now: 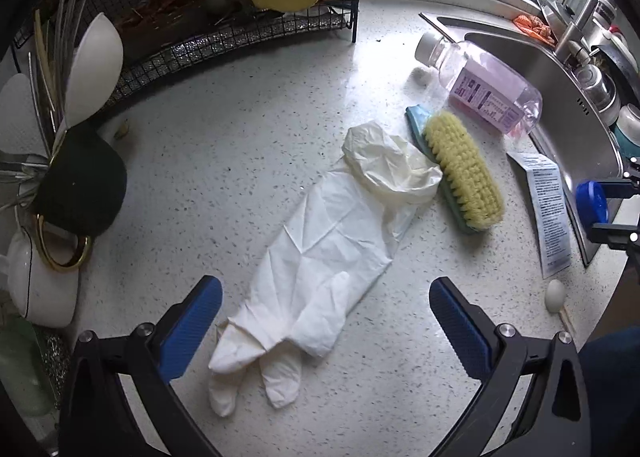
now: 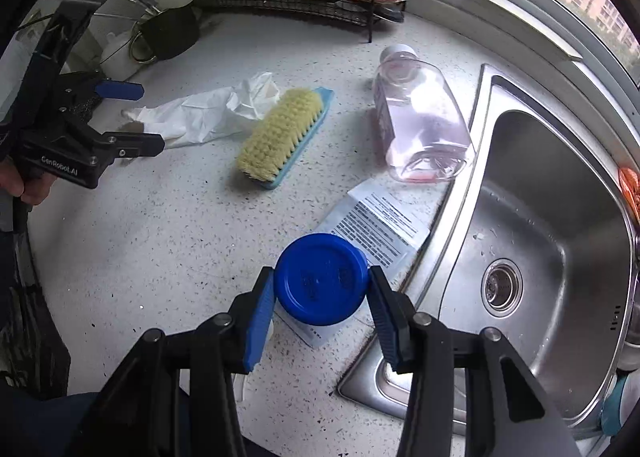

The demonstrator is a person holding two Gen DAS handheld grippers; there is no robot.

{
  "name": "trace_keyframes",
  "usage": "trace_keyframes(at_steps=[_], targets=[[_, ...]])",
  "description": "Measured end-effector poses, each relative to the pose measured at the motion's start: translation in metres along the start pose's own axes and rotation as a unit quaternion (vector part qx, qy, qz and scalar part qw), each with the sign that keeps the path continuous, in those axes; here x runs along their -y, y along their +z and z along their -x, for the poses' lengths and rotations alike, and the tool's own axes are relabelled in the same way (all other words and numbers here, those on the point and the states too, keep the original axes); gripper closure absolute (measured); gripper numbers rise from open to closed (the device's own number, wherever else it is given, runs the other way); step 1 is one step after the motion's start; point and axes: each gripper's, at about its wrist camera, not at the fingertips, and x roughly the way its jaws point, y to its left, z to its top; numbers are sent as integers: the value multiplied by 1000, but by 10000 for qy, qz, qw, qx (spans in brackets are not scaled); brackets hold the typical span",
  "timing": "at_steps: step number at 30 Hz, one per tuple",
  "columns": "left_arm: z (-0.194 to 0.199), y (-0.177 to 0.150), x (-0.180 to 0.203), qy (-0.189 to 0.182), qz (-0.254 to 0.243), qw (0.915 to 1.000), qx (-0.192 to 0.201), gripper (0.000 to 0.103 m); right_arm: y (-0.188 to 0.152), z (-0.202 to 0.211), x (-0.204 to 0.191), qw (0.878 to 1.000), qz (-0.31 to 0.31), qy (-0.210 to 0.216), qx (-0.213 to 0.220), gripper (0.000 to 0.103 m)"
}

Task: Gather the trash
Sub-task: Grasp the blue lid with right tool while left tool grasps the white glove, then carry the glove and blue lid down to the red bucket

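Right wrist view looks steeply down on a speckled counter (image 2: 152,241), where the right gripper (image 2: 322,299) pinches a small container with a round blue lid (image 2: 321,279) between its blue pads (image 2: 260,327), one pad pressed on each side. Its lid faces the camera, so its axis runs up toward the lens; it sits above a printed paper sheet (image 2: 376,225) just beside the steel sink (image 2: 532,257). To the left, a hand (image 2: 18,181) holds the left gripper (image 2: 150,117), jaws spread wide with nothing between them. Left wrist view shows it (image 1: 326,315) pointing steeply down over a crumpled white glove (image 1: 320,257), whose long axis runs diagonally, fingers toward the camera, cuff touching a yellow-bristled scrub brush (image 1: 460,173). Near it, a clear bottle (image 1: 484,93) of pink liquid lies on its side.
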Motion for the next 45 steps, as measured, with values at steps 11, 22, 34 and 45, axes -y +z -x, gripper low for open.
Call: trace_keyframes(at_steps=[11, 22, 34, 45], targets=[[-33, 13, -8, -171, -497, 9982, -293, 43, -2, 1, 18, 9988, -418, -250, -35, 60], [-31, 3, 26, -55, -255, 9990, -373, 99, -14, 13, 36, 9967, -735, 115, 339, 60], [60, -15, 79, -156, 427, 9982, 391, 100, -31, 34, 49, 9956, -658, 61, 666, 60], [132, -31, 140, -59, 446, 9946, 937, 100, -83, 82, 56, 9906, -657, 75, 1194, 60]])
